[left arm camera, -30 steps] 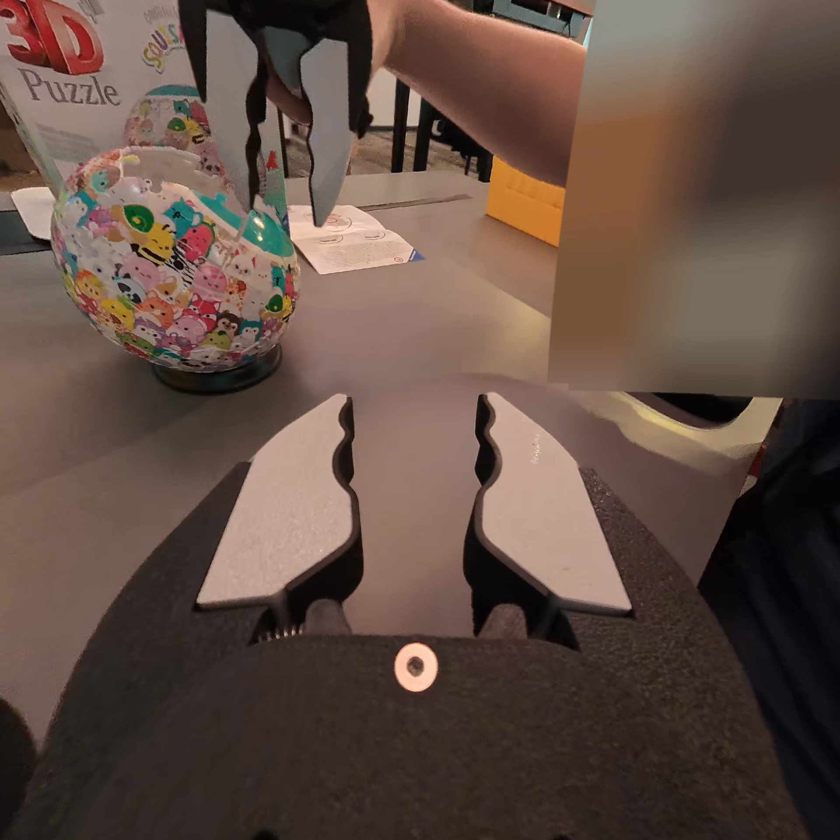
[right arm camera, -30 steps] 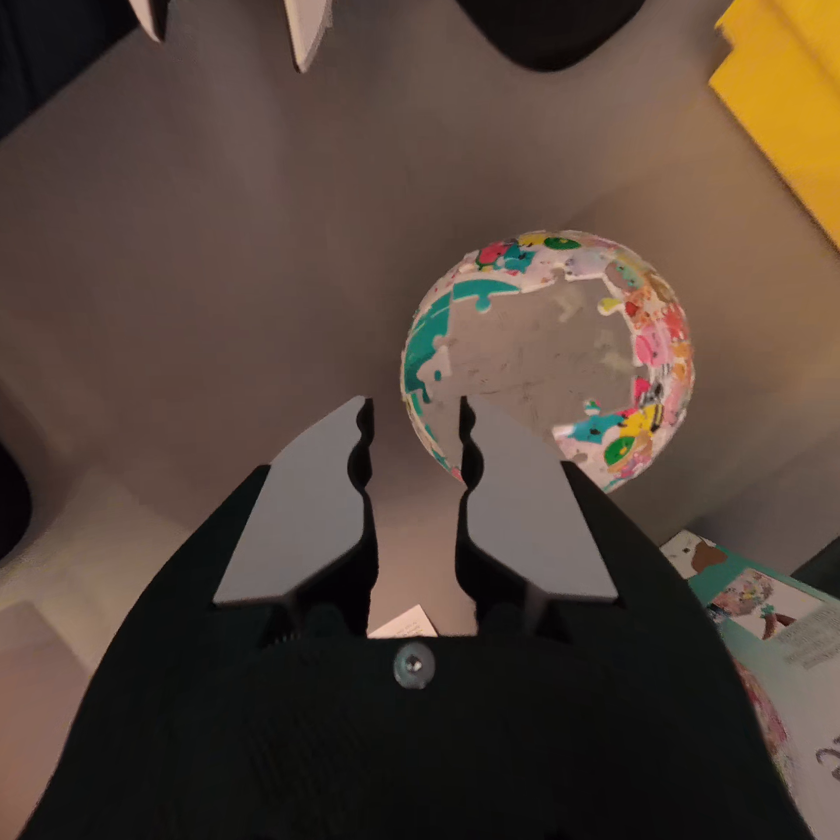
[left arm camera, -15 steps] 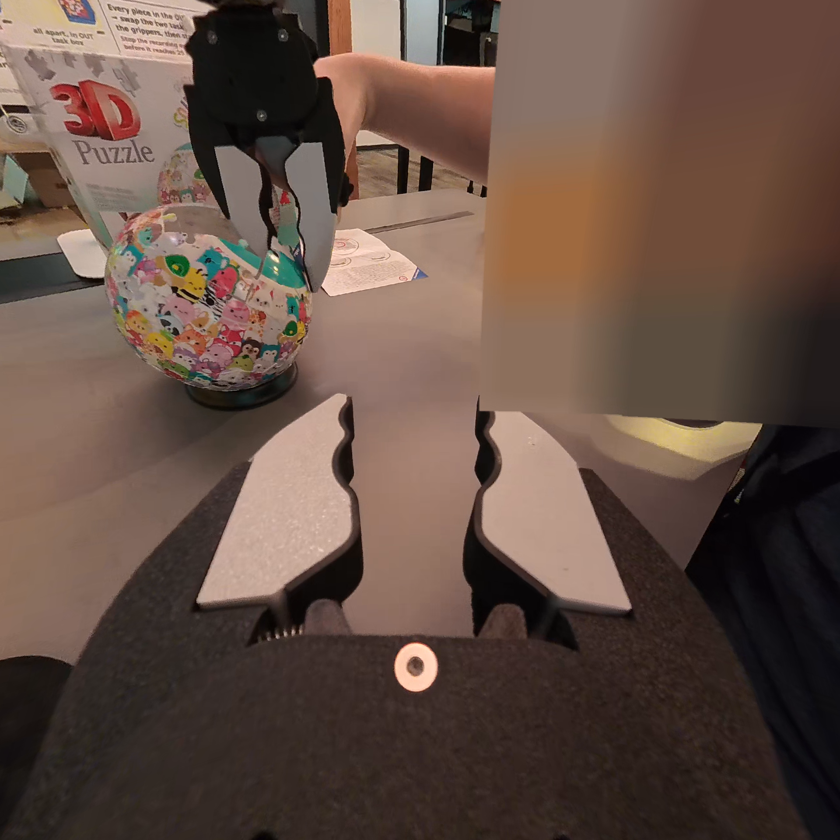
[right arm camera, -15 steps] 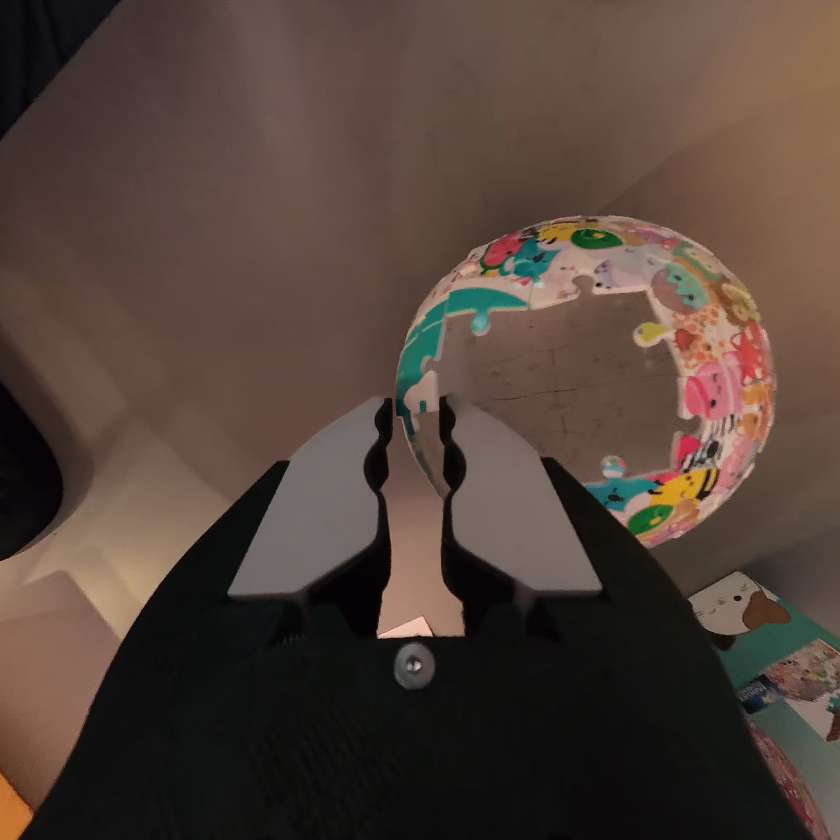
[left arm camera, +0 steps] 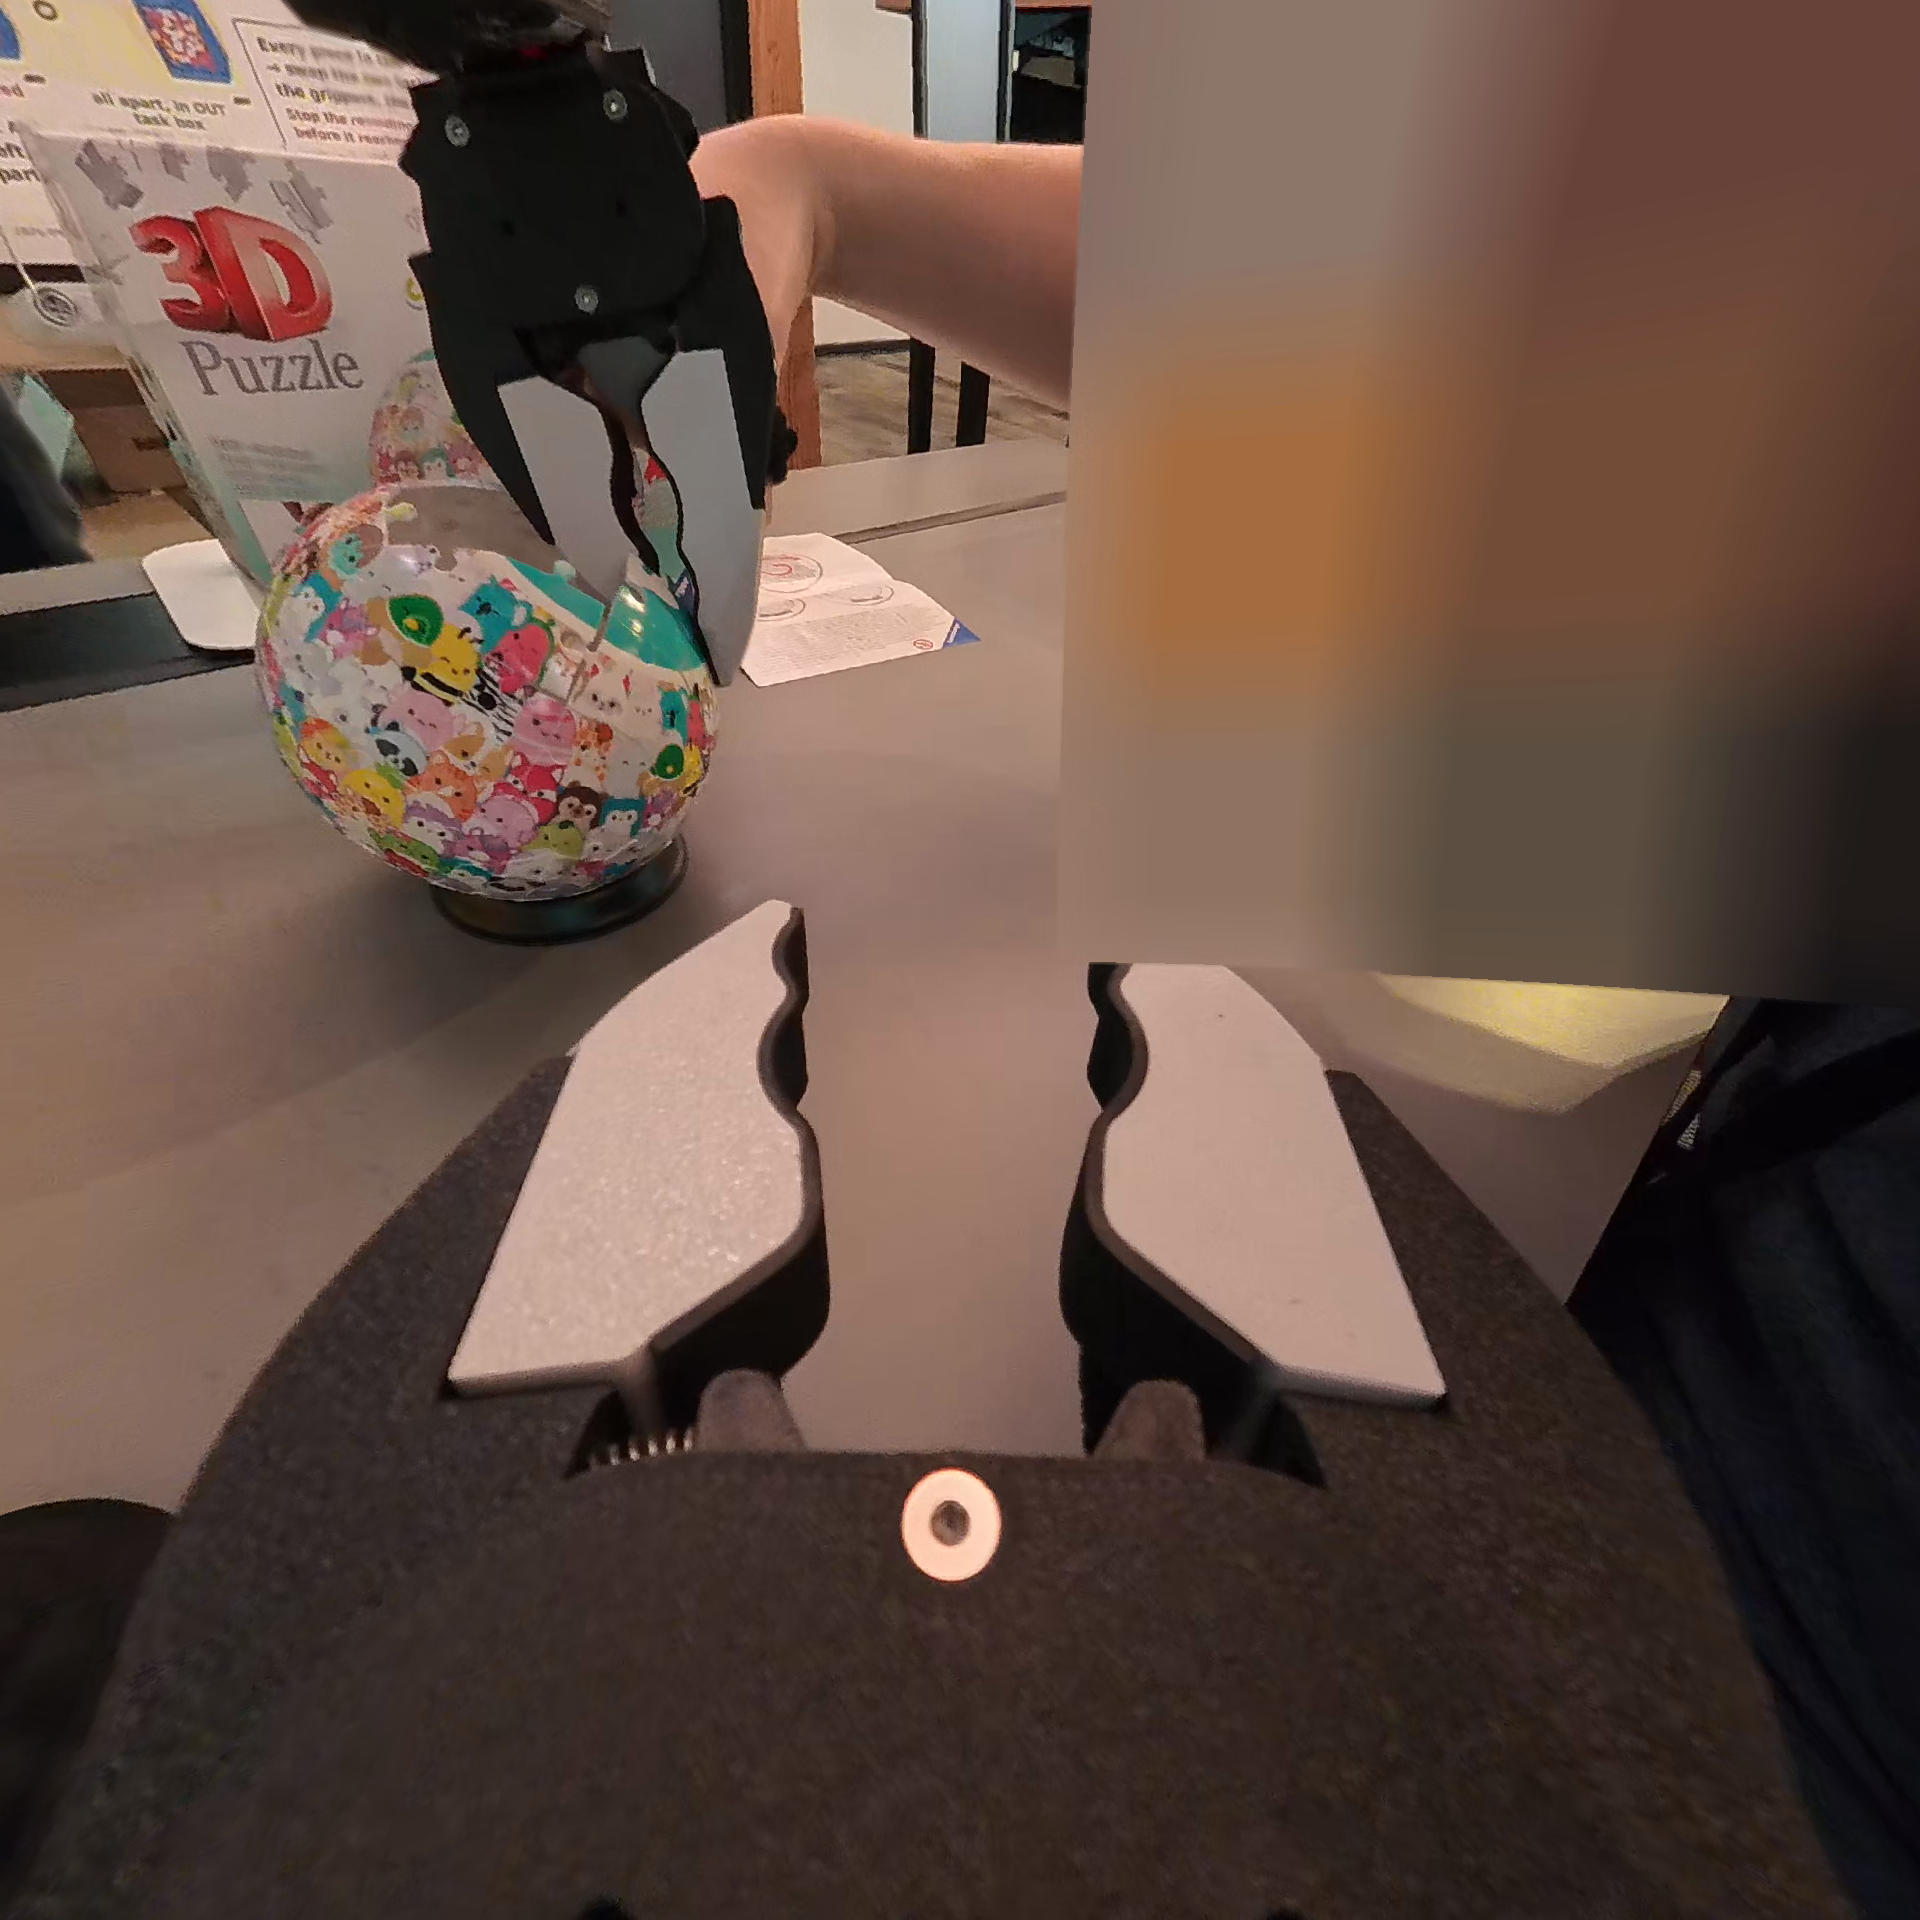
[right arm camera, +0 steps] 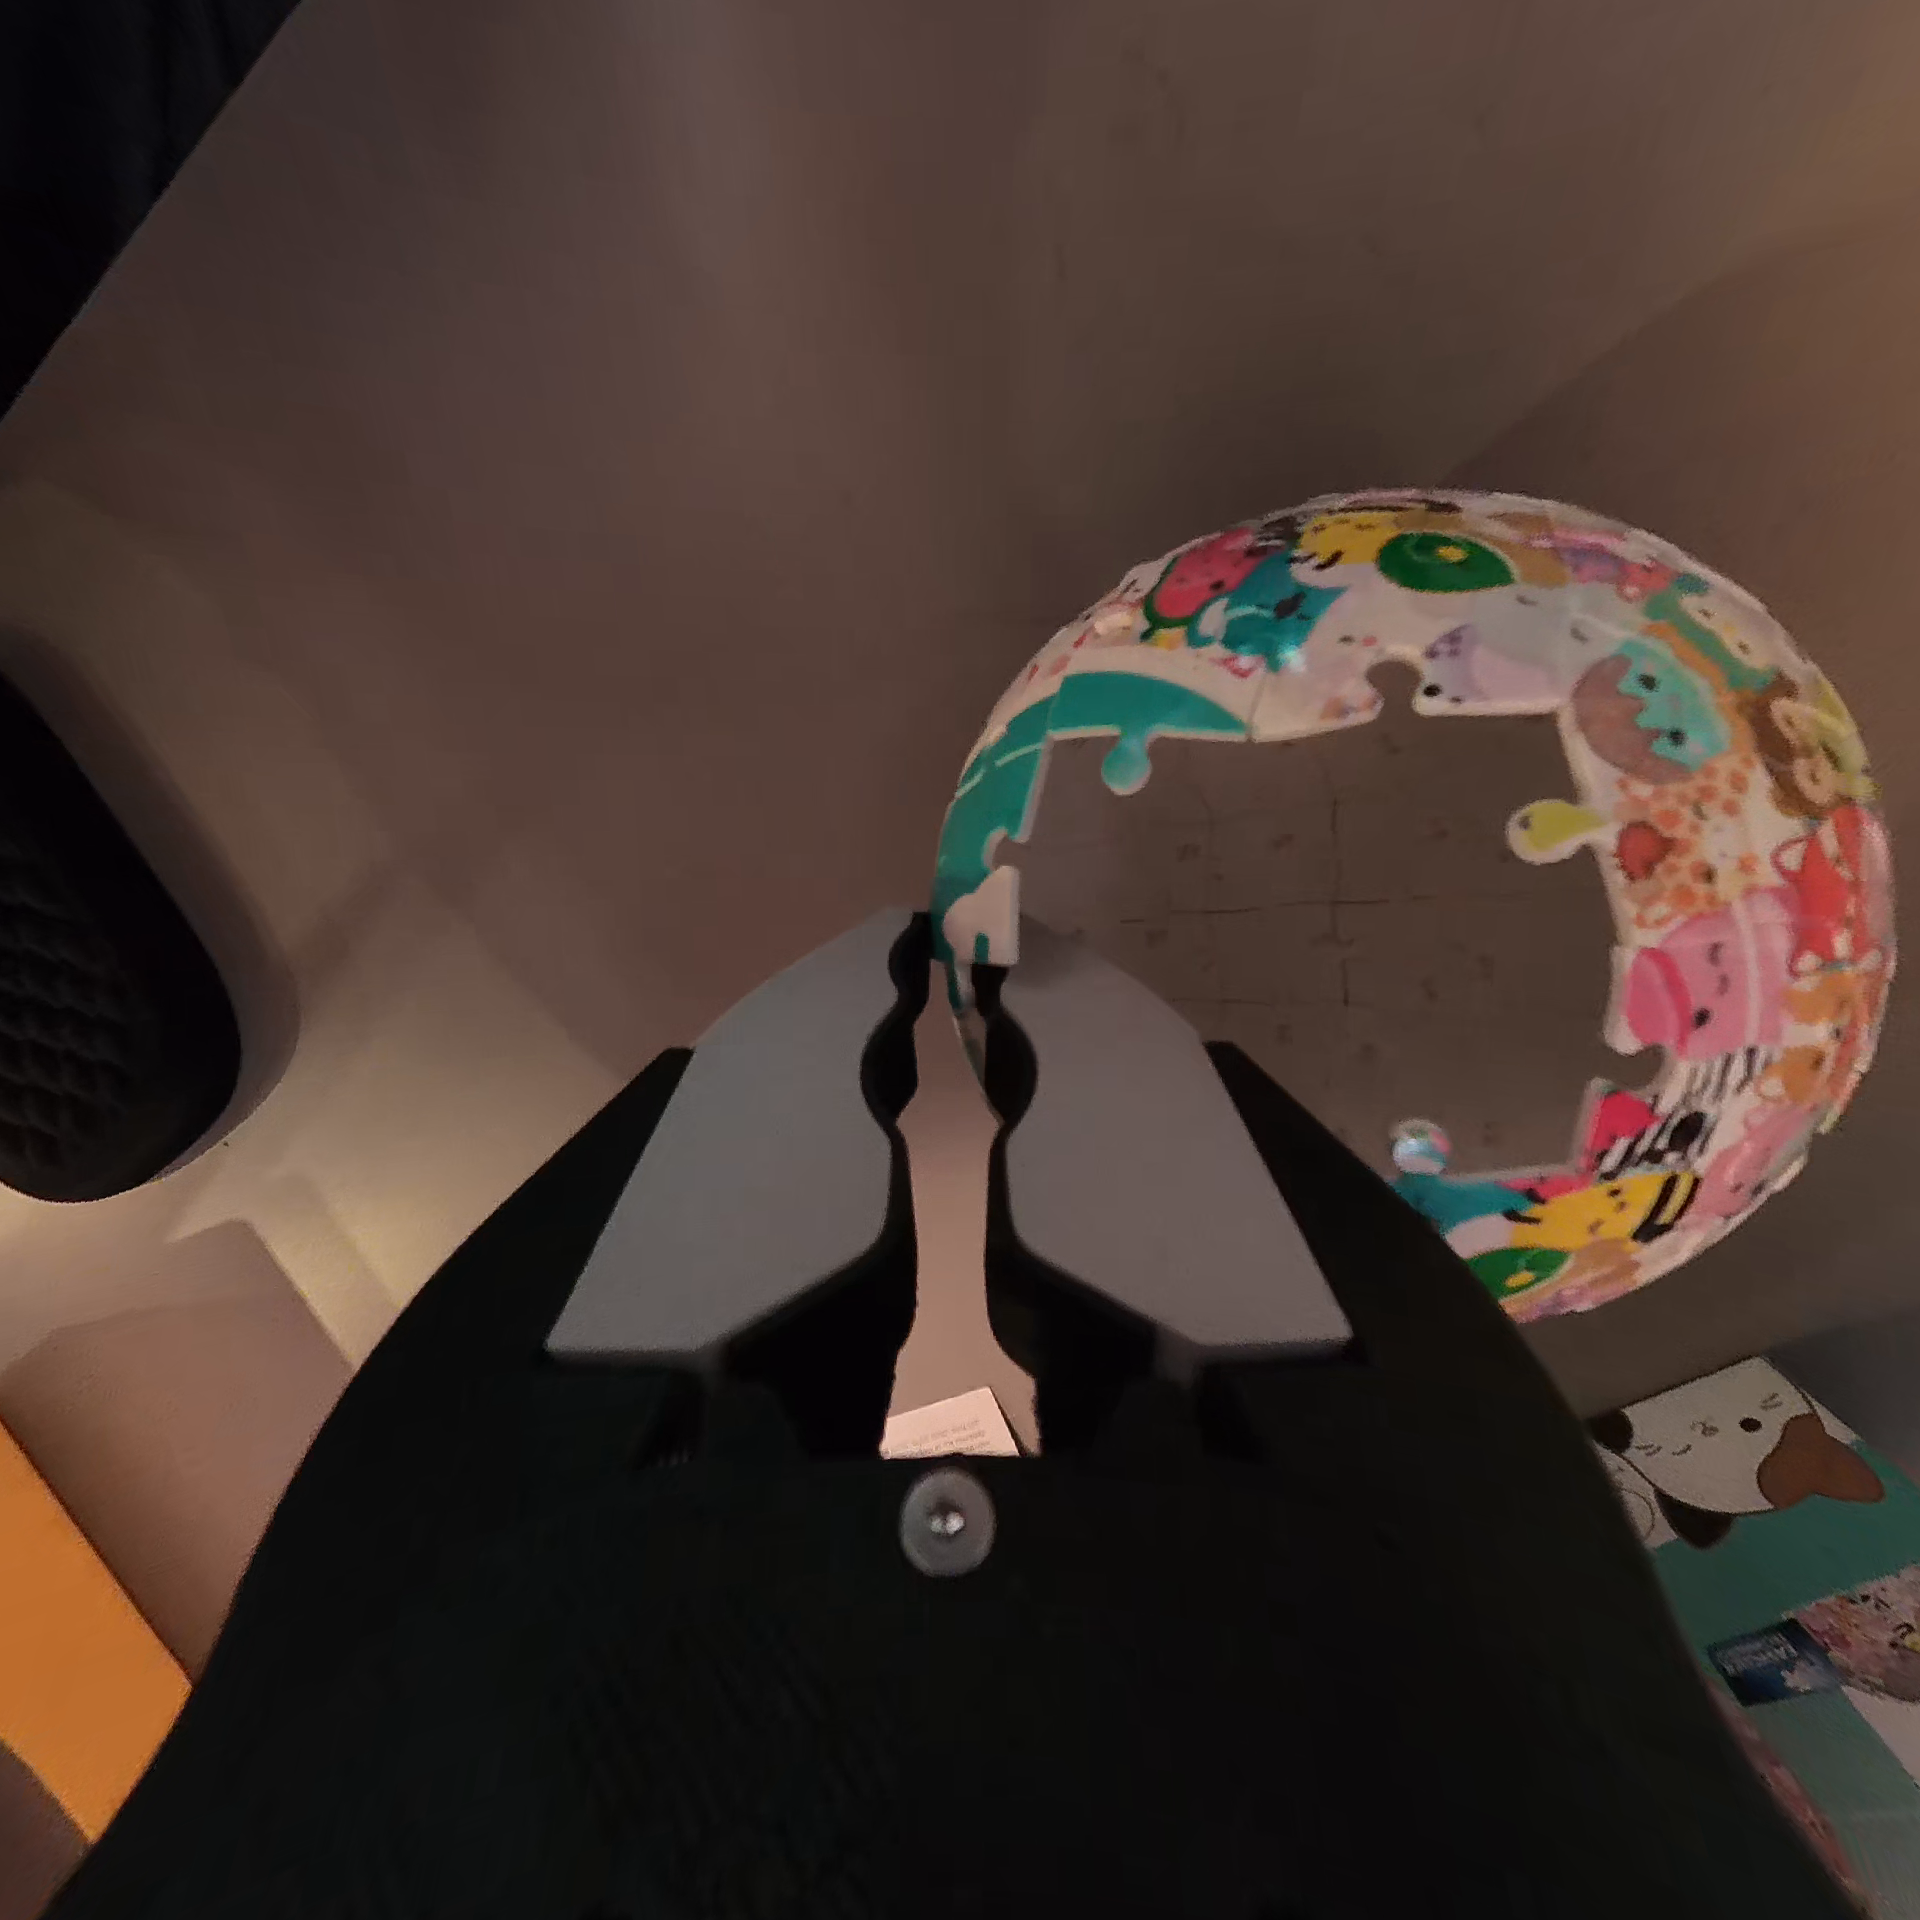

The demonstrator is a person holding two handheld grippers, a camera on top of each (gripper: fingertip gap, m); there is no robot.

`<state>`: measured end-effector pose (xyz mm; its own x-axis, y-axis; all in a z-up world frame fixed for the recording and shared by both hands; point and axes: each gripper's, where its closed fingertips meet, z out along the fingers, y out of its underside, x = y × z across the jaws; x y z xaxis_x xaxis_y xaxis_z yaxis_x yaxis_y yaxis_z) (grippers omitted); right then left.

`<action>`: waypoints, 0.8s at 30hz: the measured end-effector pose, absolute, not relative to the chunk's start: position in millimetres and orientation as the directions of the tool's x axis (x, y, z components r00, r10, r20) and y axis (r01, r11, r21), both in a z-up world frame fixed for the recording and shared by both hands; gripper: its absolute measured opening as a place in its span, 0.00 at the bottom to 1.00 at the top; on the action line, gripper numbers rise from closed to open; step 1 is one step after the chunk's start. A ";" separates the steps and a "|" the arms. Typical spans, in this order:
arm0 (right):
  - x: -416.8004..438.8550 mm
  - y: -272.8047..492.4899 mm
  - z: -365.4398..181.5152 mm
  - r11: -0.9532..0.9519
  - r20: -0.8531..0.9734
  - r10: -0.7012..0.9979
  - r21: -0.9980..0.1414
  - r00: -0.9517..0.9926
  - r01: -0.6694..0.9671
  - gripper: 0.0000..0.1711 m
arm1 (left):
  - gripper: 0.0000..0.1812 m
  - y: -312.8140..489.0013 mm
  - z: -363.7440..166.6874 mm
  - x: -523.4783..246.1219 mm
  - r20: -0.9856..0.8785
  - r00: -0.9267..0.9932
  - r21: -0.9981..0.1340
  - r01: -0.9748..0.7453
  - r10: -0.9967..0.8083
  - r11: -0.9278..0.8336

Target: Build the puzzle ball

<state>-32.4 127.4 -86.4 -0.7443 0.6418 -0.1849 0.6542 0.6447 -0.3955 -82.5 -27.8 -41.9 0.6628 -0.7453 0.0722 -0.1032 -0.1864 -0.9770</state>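
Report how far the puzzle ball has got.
Done: most of the puzzle ball is assembled and sits on its dark stand. In hand: the right tongs pinch the shell's edge at the opening. Left: the large top gap needs filling; the left tongs are open and empty.

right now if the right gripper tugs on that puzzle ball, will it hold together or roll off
The puzzle ball looks hollow with an open top, so probably light, its rim apt to flex or pop pieces. It sits on a small dark ring stand, so a sideways tug from the right gripper could likely roll it off.
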 end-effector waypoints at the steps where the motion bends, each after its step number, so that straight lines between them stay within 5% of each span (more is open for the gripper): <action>1: -32.1 127.2 -87.3 0.646 -0.187 0.640 -0.393 -0.745 0.654 0.05 | 0.28 -27.9 -41.3 -83.0 0.071 0.664 -0.977 -0.103 -0.744 -0.185; 15: -32.8 123.9 -87.2 0.646 -0.223 0.624 -0.391 -0.748 0.656 0.02 | 0.29 -30.8 -39.7 -82.2 0.063 0.662 -0.977 -0.110 -0.747 -0.180; 24: -37.6 119.9 -79.0 0.587 -0.204 0.664 -0.454 -0.719 0.670 0.13 | 0.29 -34.5 -36.3 -78.3 0.054 0.653 -0.980 -0.111 -0.756 -0.165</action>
